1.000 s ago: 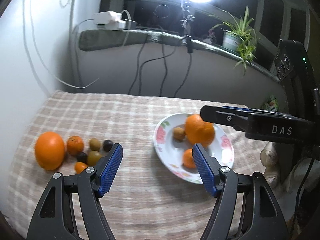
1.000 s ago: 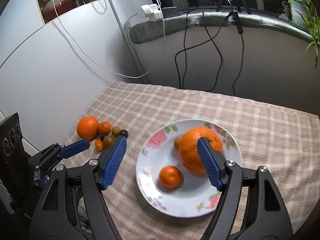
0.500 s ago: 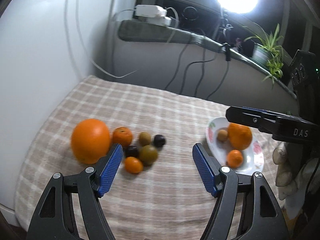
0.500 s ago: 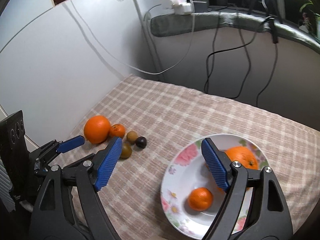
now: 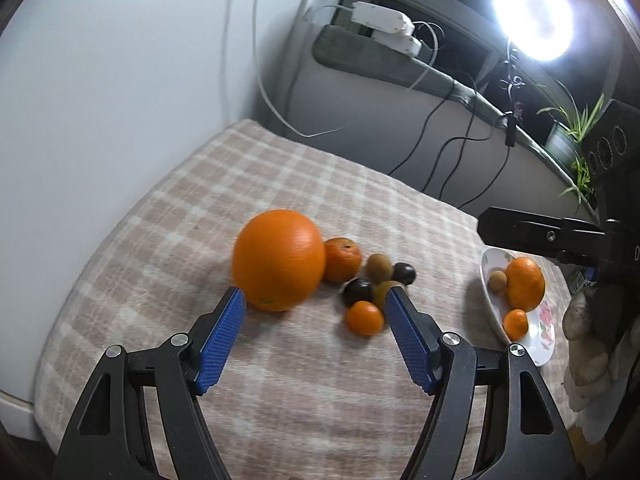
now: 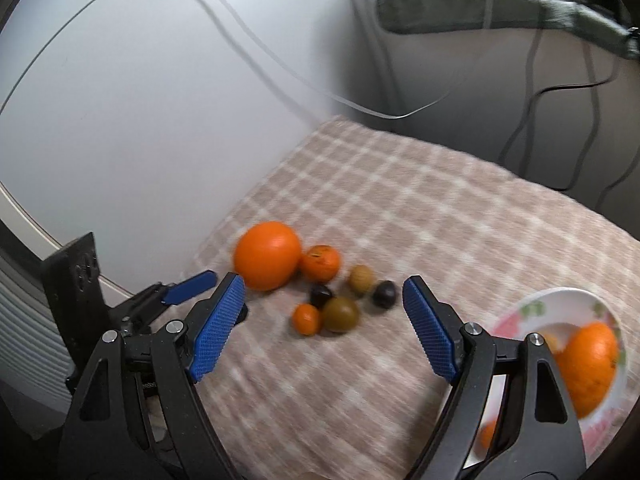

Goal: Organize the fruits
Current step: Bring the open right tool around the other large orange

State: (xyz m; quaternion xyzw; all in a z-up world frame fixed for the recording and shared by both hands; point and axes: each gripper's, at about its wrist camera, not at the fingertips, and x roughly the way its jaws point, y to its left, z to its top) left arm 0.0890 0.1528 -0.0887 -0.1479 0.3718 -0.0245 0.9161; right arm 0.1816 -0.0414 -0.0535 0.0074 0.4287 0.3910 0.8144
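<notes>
Left wrist view: we see our left gripper spread with nothing between its pads, the big orange just beyond its left fingertip and the small fruits clustered towards its right one. Far right, the flowered plate is partly hidden by the other tool. From the right wrist, our right gripper (jaws lately widened, empty) frames the same heap; the plate there is blurred and cut off by the frame.

Checked cloth, ring lamp, potted plant
</notes>
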